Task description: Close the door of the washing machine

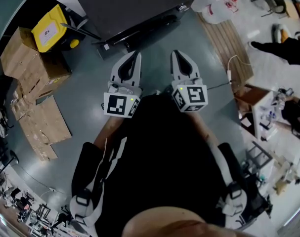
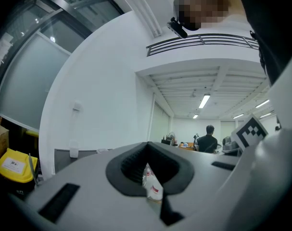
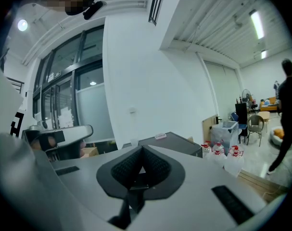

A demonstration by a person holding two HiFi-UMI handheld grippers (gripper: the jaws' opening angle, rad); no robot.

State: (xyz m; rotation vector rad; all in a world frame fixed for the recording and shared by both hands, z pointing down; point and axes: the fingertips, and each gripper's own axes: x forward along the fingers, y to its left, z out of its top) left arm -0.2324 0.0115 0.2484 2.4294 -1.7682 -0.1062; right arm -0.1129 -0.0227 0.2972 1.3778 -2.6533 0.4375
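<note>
From above, left to right: stacked cardboard boxes [image 1: 28, 58], one yellow bin [image 1: 50, 27], then one dark washing machine [image 1: 135, 6] straight ahead, its long side running left to right; no view shows its door. The left gripper [image 1: 136, 53] and right gripper [image 1: 175, 52] point toward it, jaws closed and empty. Bare floor [image 1: 90, 88] lies between them and it.

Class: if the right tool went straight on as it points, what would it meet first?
Probably the dark washing machine ahead; nothing shows between it and the right tool, though depth is unclear.
</note>
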